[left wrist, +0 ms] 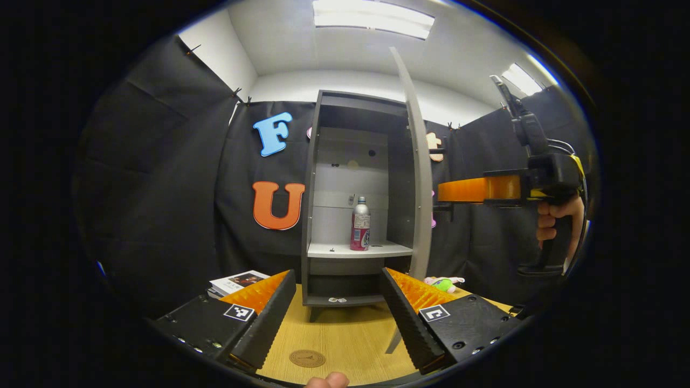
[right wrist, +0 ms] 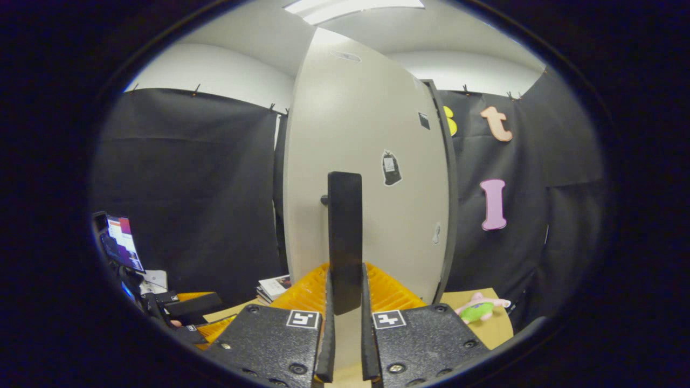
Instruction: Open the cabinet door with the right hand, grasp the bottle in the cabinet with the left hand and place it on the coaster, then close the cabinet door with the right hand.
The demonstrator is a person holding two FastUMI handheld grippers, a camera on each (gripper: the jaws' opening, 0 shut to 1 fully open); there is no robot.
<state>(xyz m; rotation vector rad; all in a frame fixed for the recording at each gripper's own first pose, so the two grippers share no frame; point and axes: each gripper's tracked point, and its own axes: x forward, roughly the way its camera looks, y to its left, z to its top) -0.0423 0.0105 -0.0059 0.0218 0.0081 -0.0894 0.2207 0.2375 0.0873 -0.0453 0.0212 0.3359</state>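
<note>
The grey cabinet (left wrist: 318,178) stands open on the wooden table (left wrist: 350,334). Its door (left wrist: 418,178) is swung out and seen edge-on. A pink-labelled bottle with a silver cap (left wrist: 360,224) stands upright on the middle shelf. A round brown coaster (left wrist: 306,358) lies on the table close to me. My left gripper (left wrist: 337,312) is open, low over the table in front of the cabinet, with nothing between its fingers. My right gripper (right wrist: 345,307) is shut on the door's black bar handle (right wrist: 345,237). In the left gripper view a hand holds the right gripper (left wrist: 441,200) at the door.
A stack of books (left wrist: 237,281) lies left of the cabinet. A small green and pink plush toy (left wrist: 444,282) (right wrist: 480,308) sits on the table to its right. A lit monitor (right wrist: 121,242) stands far left in the right gripper view.
</note>
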